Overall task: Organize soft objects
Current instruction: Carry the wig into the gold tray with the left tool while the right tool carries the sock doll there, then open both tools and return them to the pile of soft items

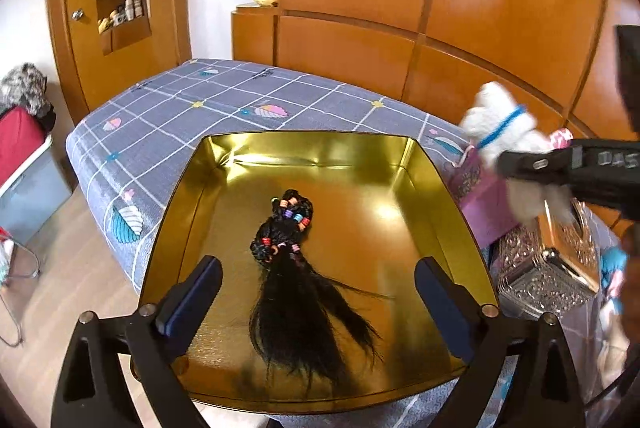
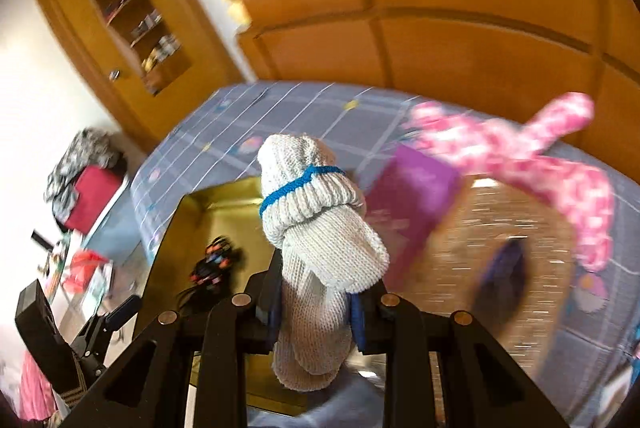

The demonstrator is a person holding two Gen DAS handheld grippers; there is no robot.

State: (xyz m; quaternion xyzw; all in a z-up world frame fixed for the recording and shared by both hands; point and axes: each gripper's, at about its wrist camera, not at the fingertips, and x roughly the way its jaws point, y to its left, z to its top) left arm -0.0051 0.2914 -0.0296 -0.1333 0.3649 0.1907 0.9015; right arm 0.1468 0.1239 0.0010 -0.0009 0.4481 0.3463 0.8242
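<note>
While clamped, white glove (image 2: 320, 224) juts beyond right gripper (image 2: 316, 312).

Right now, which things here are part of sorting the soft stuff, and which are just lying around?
Part of the job:
- black hairpiece in gold tin
- rolled white gloves, gripped by right gripper
- pink plush
- left gripper, open

Lying about:
- silver ornate box
- purple box
</note>
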